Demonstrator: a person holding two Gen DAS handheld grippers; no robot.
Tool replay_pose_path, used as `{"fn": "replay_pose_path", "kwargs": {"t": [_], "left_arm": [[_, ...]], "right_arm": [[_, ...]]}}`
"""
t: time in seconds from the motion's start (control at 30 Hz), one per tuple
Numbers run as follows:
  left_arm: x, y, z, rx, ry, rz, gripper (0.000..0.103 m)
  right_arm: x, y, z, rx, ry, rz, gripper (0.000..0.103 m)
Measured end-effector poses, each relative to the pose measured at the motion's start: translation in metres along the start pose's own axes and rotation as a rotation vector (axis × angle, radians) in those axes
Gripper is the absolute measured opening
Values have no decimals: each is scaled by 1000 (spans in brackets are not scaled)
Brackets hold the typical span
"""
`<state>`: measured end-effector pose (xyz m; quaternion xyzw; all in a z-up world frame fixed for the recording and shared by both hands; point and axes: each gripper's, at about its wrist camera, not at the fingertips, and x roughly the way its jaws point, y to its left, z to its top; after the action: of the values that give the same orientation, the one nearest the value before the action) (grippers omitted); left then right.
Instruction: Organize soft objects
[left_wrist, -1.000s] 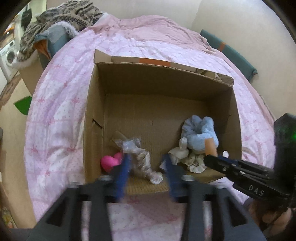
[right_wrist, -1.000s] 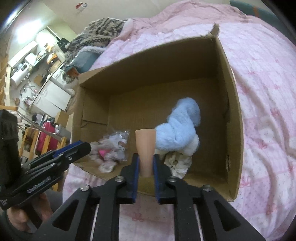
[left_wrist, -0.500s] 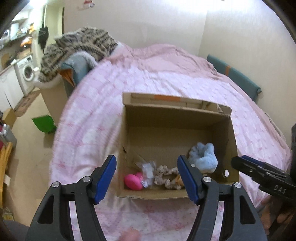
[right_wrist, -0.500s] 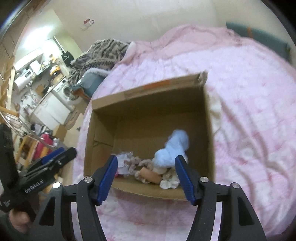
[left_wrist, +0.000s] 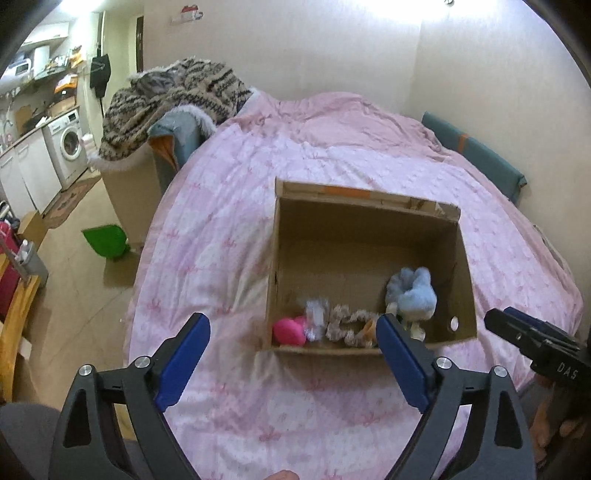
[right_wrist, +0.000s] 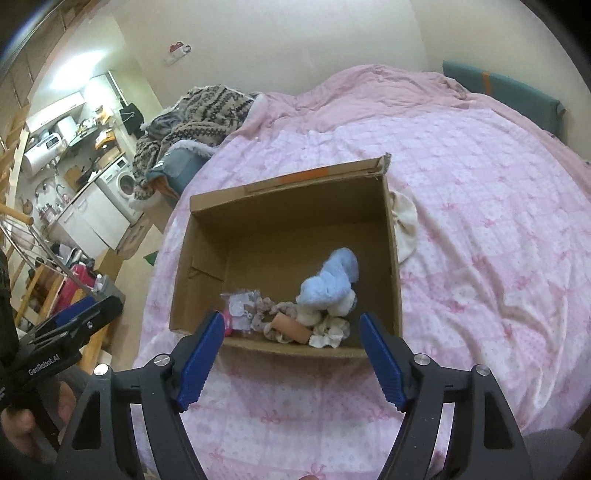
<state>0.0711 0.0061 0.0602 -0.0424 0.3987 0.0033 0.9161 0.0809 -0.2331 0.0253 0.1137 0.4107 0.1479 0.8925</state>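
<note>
An open cardboard box (left_wrist: 364, 216) (right_wrist: 280, 206) sits on the pink bed. Inside, along its near wall, lie a pink soft toy (left_wrist: 288, 330), a clear wrapped bundle (left_wrist: 317, 314) (right_wrist: 240, 306), a beige scrunchie (left_wrist: 347, 325), a tan sponge piece (right_wrist: 290, 326), a light blue plush (left_wrist: 413, 291) (right_wrist: 328, 282) and white cloth (right_wrist: 328, 330). My left gripper (left_wrist: 291, 365) is open and empty, held above the bed in front of the box. My right gripper (right_wrist: 291, 360) is open and empty, also short of the box.
A pink quilt (left_wrist: 229, 229) covers the bed. A white cloth (right_wrist: 404, 229) lies just outside the box's right wall. A patterned blanket pile (left_wrist: 173, 96) sits at the bed's far left. A washing machine (left_wrist: 70, 142) and a green dustpan (left_wrist: 105, 240) are on the left floor side.
Both grippers opened and pulled back up out of the box. The right gripper let go of the tan sponge piece, which now lies in the box.
</note>
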Motion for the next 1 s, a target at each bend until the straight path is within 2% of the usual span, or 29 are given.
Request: {"fn": "replay_pose_path", "kwargs": {"t": [0.17,0.3,0.43,0.6,1.0], "left_arm": [[2,7,-15,-20,17,-4,90],[0,8,-21,-13,-24,33,90],[0,3,-23,19,-52,47,91],[1,-4,-28,55,-55,38,96],[0,-4,-31,45,-67,50,98]], "right_arm": [[1,2,-14,-12,1,-34,80],[2,11,-20,-58,-13,-79,80],[3,19,-24,-100,-50,-115,101],[5,25,-26,-144,-87,-172,103],[8,29,-29,-178,-91,-203,103]]}}
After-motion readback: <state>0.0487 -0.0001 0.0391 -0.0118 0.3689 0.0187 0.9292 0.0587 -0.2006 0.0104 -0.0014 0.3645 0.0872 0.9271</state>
